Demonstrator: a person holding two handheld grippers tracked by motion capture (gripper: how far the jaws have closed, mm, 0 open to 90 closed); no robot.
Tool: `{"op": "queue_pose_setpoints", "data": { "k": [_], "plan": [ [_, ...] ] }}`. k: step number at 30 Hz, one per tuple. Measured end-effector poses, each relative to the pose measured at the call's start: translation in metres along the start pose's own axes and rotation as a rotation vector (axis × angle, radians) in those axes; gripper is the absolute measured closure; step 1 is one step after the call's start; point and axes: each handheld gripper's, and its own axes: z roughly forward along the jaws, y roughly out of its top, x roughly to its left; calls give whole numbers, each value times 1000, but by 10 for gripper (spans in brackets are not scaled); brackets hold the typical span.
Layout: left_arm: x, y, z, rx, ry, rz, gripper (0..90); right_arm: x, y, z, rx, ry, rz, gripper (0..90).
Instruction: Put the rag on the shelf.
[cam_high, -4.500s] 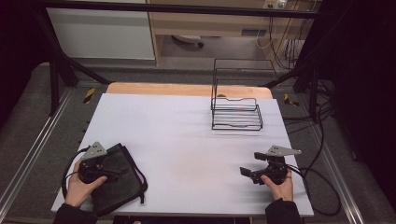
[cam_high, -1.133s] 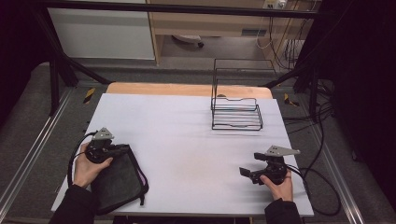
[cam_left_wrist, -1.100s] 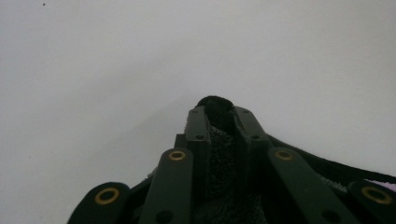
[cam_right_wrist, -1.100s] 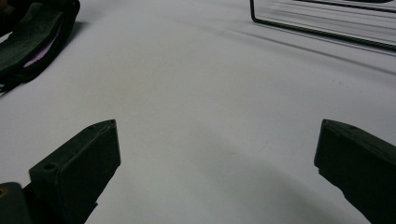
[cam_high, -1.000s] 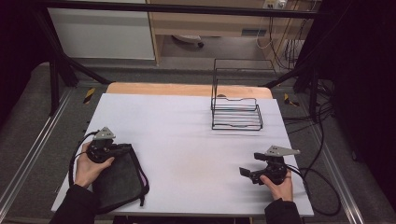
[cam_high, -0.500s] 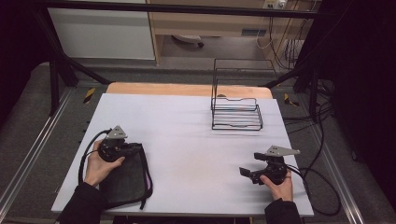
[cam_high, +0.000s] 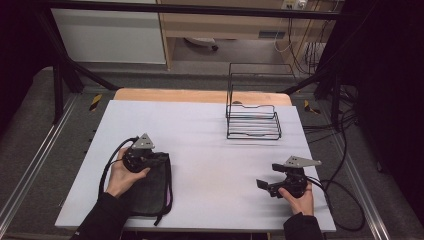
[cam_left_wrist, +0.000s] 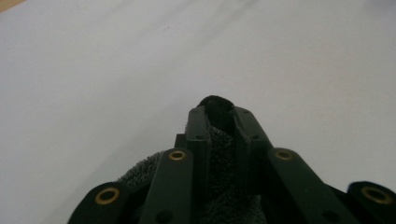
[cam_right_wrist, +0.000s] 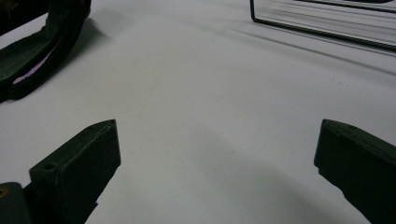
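Note:
A black terry cloth (cam_high: 150, 192) with a pink inner edge lies folded at the table's front left. My left gripper (cam_high: 161, 159) is shut on its far right corner. In the left gripper view the jaws stand close together at the left gripper (cam_left_wrist: 219, 114), with the fuzzy cloth (cam_left_wrist: 219, 144) pinched between them just above the white tabletop. My right gripper (cam_high: 263, 184) rests low at the front right, its jaws wide open at the right gripper (cam_right_wrist: 219, 154) with nothing between them. In the right gripper view the cloth (cam_right_wrist: 42, 51) lies far off at the upper left.
A black wire rack (cam_high: 252, 122) stands at the back right of the white table (cam_high: 200, 130); its base wire (cam_right_wrist: 327, 28) crosses the top of the right gripper view. Cables trail from both grippers. A wooden strip edges the table's far side.
My left gripper has moved to the right and a little up with the cloth's corner, dragging the cloth rightward. The right gripper has stayed still.

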Motion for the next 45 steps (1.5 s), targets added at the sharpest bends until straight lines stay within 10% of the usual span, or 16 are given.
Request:
{"op": "queue_pose_setpoints", "data": {
  "k": [21,45],
  "plan": [
    [-37,38,39,-19,-47,58,780,0,0,0,0,0,-5,11],
    [-57,62,88,24,-52,16,720,0,0,0,0,-4,-5,14]
  ]
}}
